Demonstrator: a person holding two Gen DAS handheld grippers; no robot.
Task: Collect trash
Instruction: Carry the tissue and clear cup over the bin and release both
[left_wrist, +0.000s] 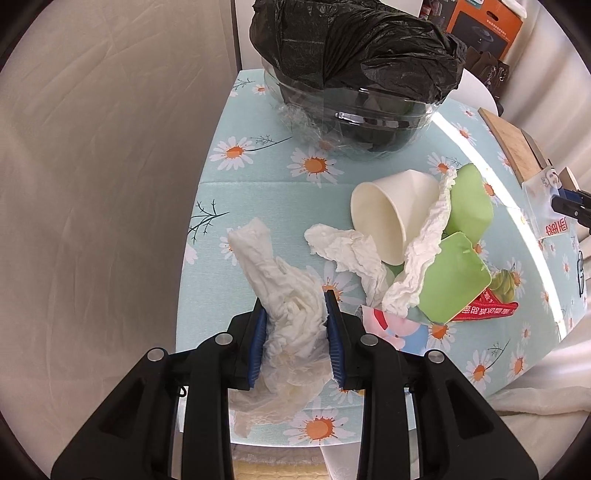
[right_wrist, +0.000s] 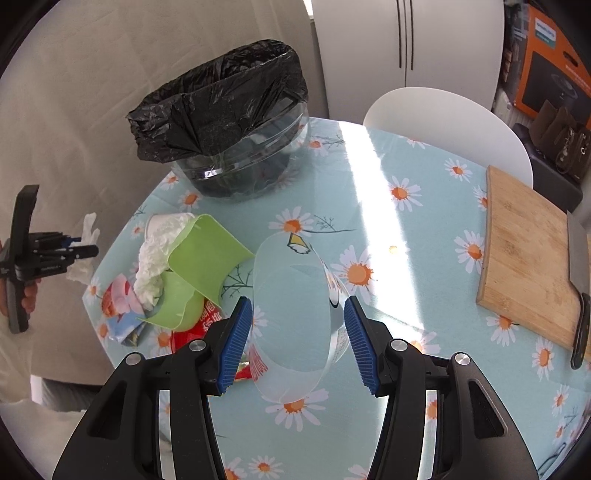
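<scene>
Left tongs (left_wrist: 295, 332), low centre, clamped on soft crumpled white tissue (left_wrist: 291, 314). Right tongs (right_wrist: 297, 339) spread wide around clear thin plastic cup (right_wrist: 295, 317), ungripped; probably light, crushable, best pinched mid-wall. Beyond, upper frame, black-lined clear bin (right_wrist: 236, 147) on surface (right_wrist: 406, 236).

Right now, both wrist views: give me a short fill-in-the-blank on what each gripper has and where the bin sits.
1. The left gripper is clamped on a crumpled white ____.
2. Between the fingers of the right gripper sits a clear plastic ____, and the blue pads do not visibly press it.
3. The clear bin on the daisy tablecloth is lined with a ____ bag.
4. A cleaver lies on the wooden ____ at the right.

Missing words: tissue; cup; black; cutting board
</scene>
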